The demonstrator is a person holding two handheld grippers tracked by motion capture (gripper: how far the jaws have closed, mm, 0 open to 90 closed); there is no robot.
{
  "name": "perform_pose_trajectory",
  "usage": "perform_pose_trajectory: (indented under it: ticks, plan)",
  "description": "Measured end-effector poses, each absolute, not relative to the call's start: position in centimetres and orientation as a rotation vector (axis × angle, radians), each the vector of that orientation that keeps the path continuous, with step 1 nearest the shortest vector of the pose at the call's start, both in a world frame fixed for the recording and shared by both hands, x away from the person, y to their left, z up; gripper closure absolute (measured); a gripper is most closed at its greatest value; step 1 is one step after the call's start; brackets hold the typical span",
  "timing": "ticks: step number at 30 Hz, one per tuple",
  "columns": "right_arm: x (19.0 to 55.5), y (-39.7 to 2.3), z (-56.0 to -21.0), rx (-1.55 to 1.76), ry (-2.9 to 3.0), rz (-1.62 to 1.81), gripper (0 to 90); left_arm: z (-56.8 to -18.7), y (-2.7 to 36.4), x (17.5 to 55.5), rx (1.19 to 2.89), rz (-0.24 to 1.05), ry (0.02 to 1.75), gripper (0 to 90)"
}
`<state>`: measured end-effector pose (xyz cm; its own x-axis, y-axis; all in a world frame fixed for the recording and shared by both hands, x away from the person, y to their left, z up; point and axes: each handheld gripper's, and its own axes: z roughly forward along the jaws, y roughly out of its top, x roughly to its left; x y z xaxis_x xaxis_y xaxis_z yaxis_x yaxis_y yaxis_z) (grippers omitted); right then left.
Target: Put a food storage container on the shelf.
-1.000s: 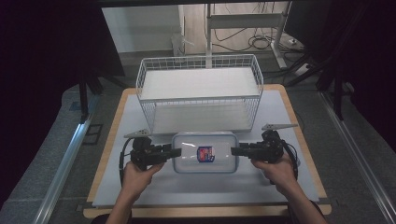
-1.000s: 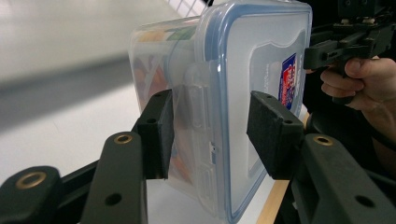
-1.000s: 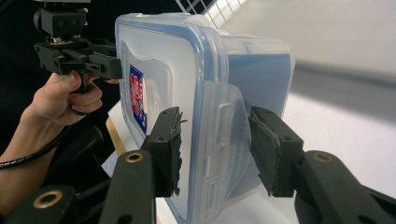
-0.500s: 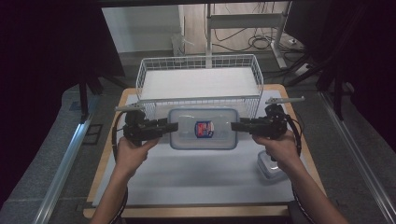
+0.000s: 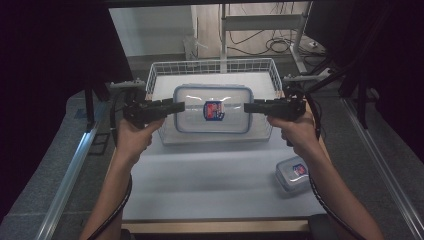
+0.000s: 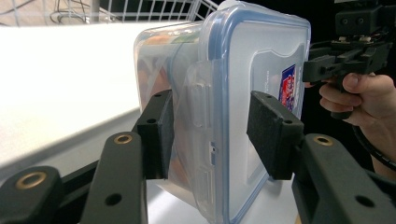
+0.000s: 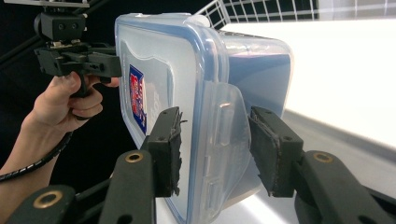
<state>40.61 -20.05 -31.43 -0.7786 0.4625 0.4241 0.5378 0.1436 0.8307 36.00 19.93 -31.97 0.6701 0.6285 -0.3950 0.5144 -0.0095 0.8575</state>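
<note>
We see a clear plastic container (image 5: 213, 109) with a blue-rimmed snap lid and a red-and-blue label at its centre. It is held level in the air above the white wire basket (image 5: 160, 75), gripped at its two short ends on the side latches.

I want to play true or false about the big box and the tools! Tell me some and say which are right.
1. Both tools hold the big box by its ends. True.
2. The big box lies flat on the table. False: it is lifted, above the wire basket.
3. A small box sits on the table near the right arm. True.
4. The big box has no lid. False: a blue-rimmed lid is on.
</note>
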Motion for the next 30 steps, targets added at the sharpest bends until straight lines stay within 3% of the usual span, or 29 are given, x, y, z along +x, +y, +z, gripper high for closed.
perform_pose_trajectory:
  ticks: [13,30]
  plan:
    - [44.5,-19.4,-29.1,-1.066,-2.306,-1.756,54.3,-30.4,20.4,40.0,1.617,0.104,0.964,52.3]
    - [48.9,-19.4,-28.8,-1.172,-2.263,-1.719,53.1,-30.4,19.9,44.4,1.607,0.081,1.031,51.9]
